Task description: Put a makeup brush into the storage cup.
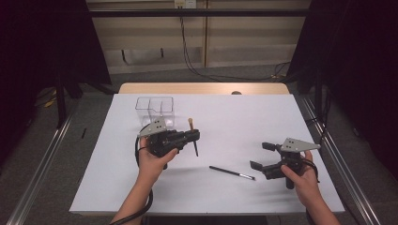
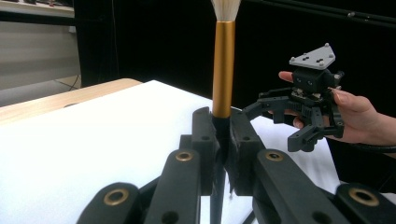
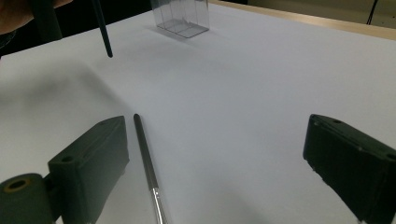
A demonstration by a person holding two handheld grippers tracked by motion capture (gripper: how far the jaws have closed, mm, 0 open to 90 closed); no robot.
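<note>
Standing at the far left of the white table sheet, a clear plastic compartment box, upright and well apart from the near edge; seen again at the top of the right gripper view. Just in front of that box, the left gripper, held in the left hand and clamped tight on a makeup brush with a gold ferrule. Gripped at the black handle just below the ferrule, pale bristles pointing toward the far side of the table, dark handle tip poking out toward the near side and hanging clear of the sheet. Lying flat on the sheet between the two hands, a thin black brush with a silver ferrule, untouched, angled with its silver end toward the right. Hovering farther right, the right gripper, carried in the right hand, jaws spread wide with nothing between the pads. Seen from the right gripper view, that thin brush resting just beside the inner face of one jaw, not pinched.
</note>
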